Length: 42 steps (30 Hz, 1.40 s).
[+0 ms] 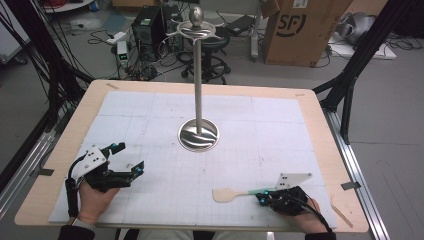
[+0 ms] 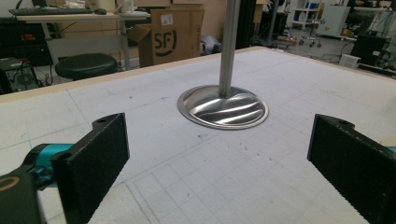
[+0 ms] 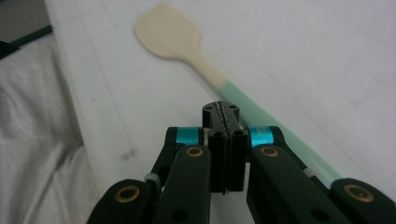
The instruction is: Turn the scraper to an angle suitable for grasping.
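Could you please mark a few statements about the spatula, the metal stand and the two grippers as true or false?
1. The right gripper is shut with nothing between its jaws. True.
2. The spatula hangs from the metal stand. False: it lies flat on the white mat, near the right gripper.
3. The left gripper is open. True: its jaws stand wide apart with nothing between them.
4. The spatula's handle is red. False: the handle is pale green and the blade is cream.
5. The metal stand lies on its side. False: it stands upright on its round base near the middle of the mat.
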Each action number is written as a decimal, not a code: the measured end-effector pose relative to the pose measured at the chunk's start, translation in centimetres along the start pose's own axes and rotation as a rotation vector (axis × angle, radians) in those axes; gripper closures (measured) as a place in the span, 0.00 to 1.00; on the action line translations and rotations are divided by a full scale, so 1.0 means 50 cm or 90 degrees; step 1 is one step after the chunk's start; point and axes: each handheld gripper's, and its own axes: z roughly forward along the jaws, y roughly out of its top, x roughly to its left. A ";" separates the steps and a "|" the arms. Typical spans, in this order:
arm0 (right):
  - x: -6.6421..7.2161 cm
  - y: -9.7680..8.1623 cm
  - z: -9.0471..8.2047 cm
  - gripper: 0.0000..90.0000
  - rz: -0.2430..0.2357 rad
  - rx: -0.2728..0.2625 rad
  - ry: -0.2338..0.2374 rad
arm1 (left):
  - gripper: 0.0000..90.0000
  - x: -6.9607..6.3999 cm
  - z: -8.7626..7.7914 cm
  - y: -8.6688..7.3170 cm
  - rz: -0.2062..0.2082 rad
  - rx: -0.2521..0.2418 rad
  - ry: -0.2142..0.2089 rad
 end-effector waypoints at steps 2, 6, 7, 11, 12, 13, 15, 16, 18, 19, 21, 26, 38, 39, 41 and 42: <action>-0.008 -0.013 -0.012 1.00 0.017 -0.004 -0.024 | 0.07 0.000 0.000 0.000 -0.001 0.001 0.000; -0.028 -0.014 -0.016 1.00 0.050 -0.008 -0.072 | 0.07 0.000 0.001 -0.001 -0.001 0.003 0.001; -0.028 -0.014 -0.016 1.00 0.050 -0.008 -0.072 | 0.07 0.000 0.002 -0.001 0.000 0.004 0.001; -0.045 0.010 0.006 1.00 0.043 -0.008 -0.094 | 0.07 0.001 0.002 -0.001 -0.001 0.005 0.003; -0.053 0.025 0.020 1.00 0.041 -0.008 -0.105 | 0.07 0.001 0.003 -0.001 -0.002 0.005 0.003; -0.057 0.033 0.028 1.00 0.041 -0.008 -0.110 | 0.07 0.001 0.003 -0.001 -0.002 0.005 0.003; -0.067 0.052 0.046 1.00 0.039 -0.011 -0.117 | 0.07 0.001 0.003 -0.001 -0.002 0.005 0.004; -0.071 0.061 0.056 1.00 0.039 -0.014 -0.119 | 0.07 0.001 0.003 -0.001 -0.002 0.005 0.003; -0.079 0.081 0.078 1.00 0.044 -0.020 -0.120 | 0.07 0.002 0.003 -0.001 -0.003 0.004 0.003; -0.081 0.091 0.089 1.00 0.042 -0.021 -0.122 | 0.07 0.002 0.003 -0.001 -0.003 0.004 0.003; -0.083 0.111 0.109 1.00 0.034 -0.022 -0.124 | 0.07 0.002 0.003 -0.001 -0.003 0.004 0.002; -0.083 0.145 0.144 1.00 0.024 -0.021 -0.116 | 0.07 0.003 0.004 -0.002 -0.003 0.004 0.001; 0.000 0.218 0.200 1.00 -0.032 -0.030 -0.057 | 0.07 0.003 0.004 -0.002 -0.004 0.005 0.000; 0.011 0.219 0.204 1.00 -0.034 -0.022 -0.047 | 0.07 0.003 0.004 -0.002 -0.004 0.005 0.000; 0.032 0.221 0.215 1.00 -0.037 -0.009 -0.034 | 0.07 0.003 0.004 -0.002 -0.004 0.005 -0.001; 0.032 0.221 0.215 1.00 -0.037 -0.009 -0.034 | 0.07 0.002 0.003 -0.001 -0.003 0.005 -0.001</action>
